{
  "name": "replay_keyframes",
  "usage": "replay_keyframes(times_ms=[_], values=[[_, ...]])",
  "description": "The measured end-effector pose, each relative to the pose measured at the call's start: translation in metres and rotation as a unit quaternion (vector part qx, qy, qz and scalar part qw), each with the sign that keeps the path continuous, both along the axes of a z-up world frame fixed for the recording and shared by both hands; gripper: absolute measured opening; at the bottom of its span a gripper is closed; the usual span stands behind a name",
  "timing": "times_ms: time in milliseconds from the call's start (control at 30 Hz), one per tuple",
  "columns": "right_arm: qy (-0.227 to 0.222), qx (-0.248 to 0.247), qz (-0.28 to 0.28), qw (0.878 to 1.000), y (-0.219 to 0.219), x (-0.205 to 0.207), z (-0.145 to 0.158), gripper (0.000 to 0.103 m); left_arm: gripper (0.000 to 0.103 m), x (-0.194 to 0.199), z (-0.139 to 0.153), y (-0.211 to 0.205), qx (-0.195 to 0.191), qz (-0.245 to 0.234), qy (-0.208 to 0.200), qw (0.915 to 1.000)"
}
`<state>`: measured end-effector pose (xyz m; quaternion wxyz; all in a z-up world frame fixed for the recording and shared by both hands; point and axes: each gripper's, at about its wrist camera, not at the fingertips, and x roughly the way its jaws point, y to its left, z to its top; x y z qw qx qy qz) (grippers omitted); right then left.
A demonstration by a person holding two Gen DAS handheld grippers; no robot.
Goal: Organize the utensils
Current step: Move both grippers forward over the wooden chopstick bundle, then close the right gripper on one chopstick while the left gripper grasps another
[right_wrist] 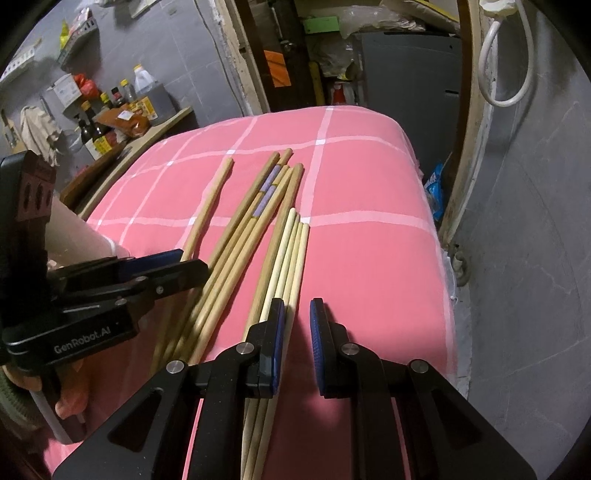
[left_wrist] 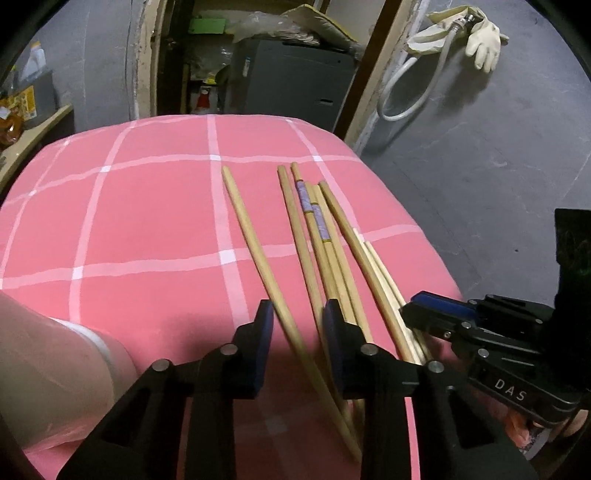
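Several wooden chopsticks (left_wrist: 325, 254) lie lengthwise on a pink checked cloth (left_wrist: 147, 221). One tan chopstick (left_wrist: 258, 258) lies apart at the left; two carry purple bands (left_wrist: 304, 195); pale ones (right_wrist: 291, 251) lie at the right. My left gripper (left_wrist: 297, 328) is open, its jaws astride two tan chopsticks near their thin ends. My right gripper (right_wrist: 297, 325) is open, its left finger (right_wrist: 275, 332) over the pale chopsticks. Each gripper shows in the other's view: the right one in the left wrist view (left_wrist: 443, 314), the left one in the right wrist view (right_wrist: 159, 269).
The cloth-covered table (right_wrist: 369, 258) drops off at the right to a grey floor (left_wrist: 480, 166). A doorway with stored items (left_wrist: 288, 74) is behind. A shelf with bottles (right_wrist: 110, 110) stands at the left. A hose and gloves (left_wrist: 461, 33) lie on the floor.
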<state>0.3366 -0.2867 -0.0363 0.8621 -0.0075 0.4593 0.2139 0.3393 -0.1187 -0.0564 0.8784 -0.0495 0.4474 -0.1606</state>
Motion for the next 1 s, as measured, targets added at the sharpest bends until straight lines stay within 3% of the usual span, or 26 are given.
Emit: replay_keyframes(times_ms=[300,400,533,867,1000], values=[[0.012,-0.017,-0.022,1.0,0.006,0.012,0.0,0.017,0.023,0.001,0.002,0.001,0.019,0.017,0.011,0.9996],[0.016,-0.013,-0.021,1.0,0.002,0.008,0.0,0.016,0.012,-0.002,-0.001,0.005,0.029,0.014,0.018,0.9993],[0.02,-0.01,-0.017,1.0,-0.005,-0.002,-0.001,0.013,0.011,-0.007,-0.002,0.004,0.033,0.007,0.017,0.9993],[0.036,0.032,-0.027,0.999,-0.018,-0.01,-0.002,0.005,0.01,-0.002,-0.002,0.001,0.041,0.007,0.023,0.9989],[0.035,0.046,-0.032,0.998,-0.022,-0.02,0.001,0.005,0.005,-0.012,-0.001,0.004,0.03,-0.001,0.039,0.9988]])
